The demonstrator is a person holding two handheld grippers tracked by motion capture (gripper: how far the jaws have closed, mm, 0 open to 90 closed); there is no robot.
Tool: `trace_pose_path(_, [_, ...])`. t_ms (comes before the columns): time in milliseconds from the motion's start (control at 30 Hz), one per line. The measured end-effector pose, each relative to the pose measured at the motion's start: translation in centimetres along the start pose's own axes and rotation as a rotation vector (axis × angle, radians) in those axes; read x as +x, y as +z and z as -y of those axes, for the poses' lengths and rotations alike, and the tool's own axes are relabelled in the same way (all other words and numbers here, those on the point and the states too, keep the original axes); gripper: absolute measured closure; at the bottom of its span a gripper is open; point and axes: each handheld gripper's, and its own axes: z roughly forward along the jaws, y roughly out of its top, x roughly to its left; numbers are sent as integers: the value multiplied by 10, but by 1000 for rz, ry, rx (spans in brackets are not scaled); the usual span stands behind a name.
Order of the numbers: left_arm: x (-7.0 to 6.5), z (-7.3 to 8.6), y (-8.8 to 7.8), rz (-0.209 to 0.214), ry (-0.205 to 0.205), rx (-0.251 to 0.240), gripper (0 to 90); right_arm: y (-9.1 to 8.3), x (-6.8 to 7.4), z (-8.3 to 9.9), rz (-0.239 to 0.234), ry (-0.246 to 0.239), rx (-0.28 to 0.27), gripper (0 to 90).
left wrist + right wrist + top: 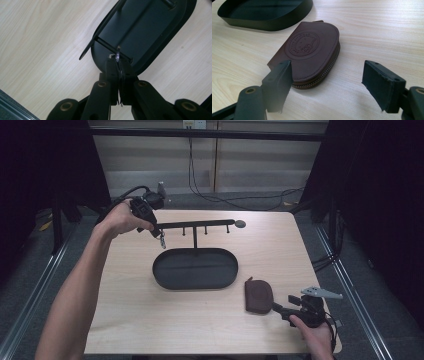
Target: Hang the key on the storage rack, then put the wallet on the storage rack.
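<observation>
While the left gripper [156,227] hangs at the left end of the rack's bar [200,224], its jaws are pinched together on a small metal ring [117,55], most likely a key ring, held edge-on so it can slip over one of the short pegs [183,231] under the bar. From the left gripper view the ring sits right above the near end of the black tray [150,27] that forms the rack's base, so anything dropped would land in it. That seems the point of holding it high and close to the bar.

Near the front right of the table [130,320], the right gripper [327,82] waits with its jaws spread wide, one either side of the brown pouch's [312,52] near edge, touching nothing that I can see. The pouch lies flat, zip closed, just right of the tray, probably next in line.

What dangles from the ring is hard to make out: in the high view a small thing hangs below the jaws, too tiny to name. Whether the ring is already over a peg or only beside it, I cannot tell. The pouch's stamped emblem is unreadable.
</observation>
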Motion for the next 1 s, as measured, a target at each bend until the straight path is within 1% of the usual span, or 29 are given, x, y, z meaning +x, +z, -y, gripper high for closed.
trace_pose_path(33, [1,1,0,-6,-12,-7,867,0,0,0,-2,1,3,240])
trace_pose_path(100, [3,3,0,-1,-18,-14,856,1,0,0,-3,-2,2,240])
trace_pose_path(167, [4,7,-2,-5,-28,-16,833,2,0,-1,-5,-1,6,240])
trace_pose_path(200, [4,9,-3,-4,-25,-21,833,2,0,-1,-4,-2,7,240])
trace_pose_path(233, [4,12,-4,1,-40,-38,832,3,0,-1,-5,-2,9,240])
trace_pose_path(300, [6,15,-5,-4,-61,-51,813,2,0,-1,0,-3,11,240])
trace_pose_path(333, [6,18,-5,5,-63,-60,802,2,1,-1,1,-3,9,240])
trace_pose_path(433, [5,24,-4,9,-71,-90,728,1,0,0,3,0,7,239])
trace_pose_path(500, [4,28,-5,16,-84,-119,645,1,0,0,3,-2,7,239])
trace_pose_path(533, [3,30,-5,18,-90,-134,645,2,0,0,3,-5,7,239])
trace_pose_path(567, [3,31,-5,14,-94,-138,643,2,0,0,3,-5,7,238])
trace_pose_path(600, [2,33,-5,7,-93,-132,625,2,0,0,3,-6,8,238])
trace_pose_path(633, [1,35,-5,13,-94,-142,602,2,0,0,4,-7,8,238])
trace_pose_path(700, [0,38,-5,10,-97,-154,593,1,0,0,3,-5,7,238])
trace_pose_path(733, [-1,40,-4,6,-101,-162,572,1,0,0,3,-2,8,238])
trace_pose_path(800, [-2,45,-4,-9,-114,-194,563,2,0,0,4,-6,8,238])
trace_pose_path(833, [-2,47,-4,-10,-126,-214,558,2,1,0,4,-6,10,238])
trace_pose_path(867, [-2,49,-4,-3,-133,-228,546,2,1,0,4,-5,9,238])
trace_pose_path(900, [-2,53,-3,12,-138,-245,536,2,1,0,4,-5,9,238])
trace_pose_path(933, [-1,56,-3,14,-142,-256,535,2,1,0,6,-6,12,238])
trace_pose_path(967, [-2,59,-2,3,-152,-266,533,2,1,0,5,-5,12,238])
trace_pose_path(1000, [-3,62,-1,-1,-151,-266,529,2,1,-1,5,-5,11,238])
